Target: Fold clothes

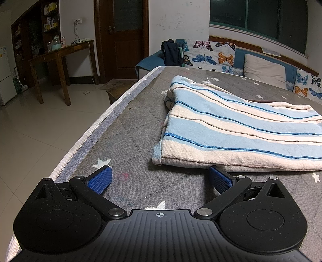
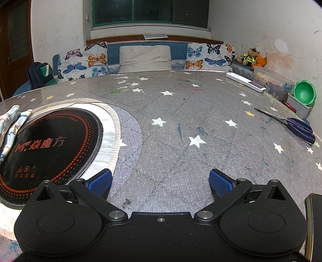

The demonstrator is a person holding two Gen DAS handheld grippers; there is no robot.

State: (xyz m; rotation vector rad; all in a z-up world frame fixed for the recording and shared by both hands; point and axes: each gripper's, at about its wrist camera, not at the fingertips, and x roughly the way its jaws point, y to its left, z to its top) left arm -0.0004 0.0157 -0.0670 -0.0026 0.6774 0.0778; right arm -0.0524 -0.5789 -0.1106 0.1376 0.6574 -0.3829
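While both grippers gape empty, the left gripper (image 1: 160, 177) faces a folded striped cloth (image 1: 237, 129) at two o'clock, its right pad (image 1: 220, 179) at the hem. The right gripper (image 2: 160, 179) overlooks bare table (image 2: 181, 121); a shallow pinch could undo layers.

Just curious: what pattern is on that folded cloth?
Folded cotton cloth: cream and light-blue stripes; left wrist view.

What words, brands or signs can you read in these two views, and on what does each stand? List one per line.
"M. 焱魔方": orange brand lettering on the black round induction cooktop.
"禁止覆盖": small orange line under three warning triangles on the same cooktop.
Scribbles on the white wall: not readable.
Boxes on the shelf: too small to read.
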